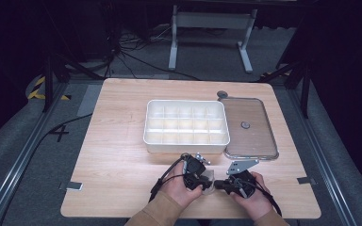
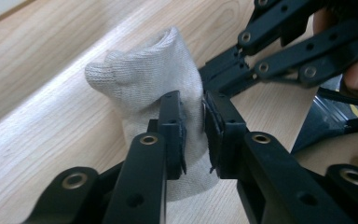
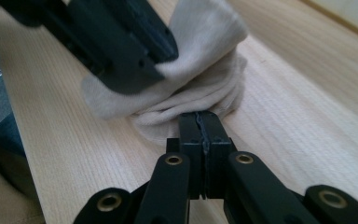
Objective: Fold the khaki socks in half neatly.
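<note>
My left gripper [image 1: 201, 168] is low in the middle of the high view, and my right gripper [image 1: 224, 184] is just beside it on the right. Between them sits a soft white sock [image 1: 209, 179], bunched up on the wooden table [image 1: 122, 160].

In the left gripper view my jaws stand a little way apart, with the sock [image 2: 144, 79] in the gap at the middle of the frame. The pads are not pressing it. In the right gripper view my jaws are squeezed tight together, and they seem to pinch a thin edge of the sock [image 3: 200, 93].

I think the sock could slip out, because my left jaws are loose and my right jaws grab just a tiny bit. It could also come unrolled.

Up in the middle of the high view is a white box with many little rooms [image 1: 186, 125]. To its right lies a flat clear lid [image 1: 248, 127]. Both are well apart from the sock, so nothing blocks my way
</note>
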### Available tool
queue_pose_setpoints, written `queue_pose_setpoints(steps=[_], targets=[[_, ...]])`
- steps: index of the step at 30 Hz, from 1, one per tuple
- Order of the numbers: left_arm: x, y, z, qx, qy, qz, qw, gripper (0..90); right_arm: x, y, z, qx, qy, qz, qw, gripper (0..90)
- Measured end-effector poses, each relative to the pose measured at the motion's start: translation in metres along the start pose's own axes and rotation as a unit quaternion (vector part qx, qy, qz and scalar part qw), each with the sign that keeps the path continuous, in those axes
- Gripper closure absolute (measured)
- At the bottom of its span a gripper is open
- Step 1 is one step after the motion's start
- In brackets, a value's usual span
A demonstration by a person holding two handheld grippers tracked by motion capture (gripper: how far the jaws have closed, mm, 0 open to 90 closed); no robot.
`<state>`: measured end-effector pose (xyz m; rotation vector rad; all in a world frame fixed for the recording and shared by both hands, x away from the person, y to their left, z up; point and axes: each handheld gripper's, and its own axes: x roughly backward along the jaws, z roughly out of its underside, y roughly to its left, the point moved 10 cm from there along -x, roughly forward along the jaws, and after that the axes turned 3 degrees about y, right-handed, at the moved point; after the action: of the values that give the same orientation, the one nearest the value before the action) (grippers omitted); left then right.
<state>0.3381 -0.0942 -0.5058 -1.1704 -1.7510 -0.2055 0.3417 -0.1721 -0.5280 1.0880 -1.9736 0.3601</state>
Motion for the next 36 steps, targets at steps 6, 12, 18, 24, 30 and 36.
queue_pose_setpoints(steps=[6, 12, 18, 24, 30, 36], targets=[[-0.002, 0.000, 0.000, 0.000, -0.003, 0.002, 1.0000, 74.3, 0.021, -0.008, -0.017, -0.014, -0.049, 0.016, 0.9986, 89.3], [-0.003, -0.001, 0.000, -0.002, -0.002, 0.002, 1.0000, 74.3, 0.028, 0.000, -0.039, 0.007, -0.095, 0.007, 0.9954, 89.2], [0.002, -0.003, -0.001, -0.006, -0.012, 0.009, 0.9999, 74.3, 0.011, 0.003, -0.040, 0.005, -0.083, 0.005, 0.9965, 89.2], [0.021, 0.003, 0.003, 0.011, -0.018, 0.011, 0.9997, 82.4, 0.008, 0.000, -0.034, 0.001, -0.076, 0.004, 0.9971, 89.2], [0.006, 0.003, 0.015, 0.011, 0.027, 0.008, 0.9995, 86.6, 0.008, 0.000, -0.032, -0.004, -0.071, 0.002, 0.9974, 89.0], [-0.001, 0.000, 0.017, 0.011, 0.035, 0.006, 0.9993, 86.7, 0.006, 0.000, -0.026, -0.004, -0.061, 0.006, 0.9981, 88.9]])
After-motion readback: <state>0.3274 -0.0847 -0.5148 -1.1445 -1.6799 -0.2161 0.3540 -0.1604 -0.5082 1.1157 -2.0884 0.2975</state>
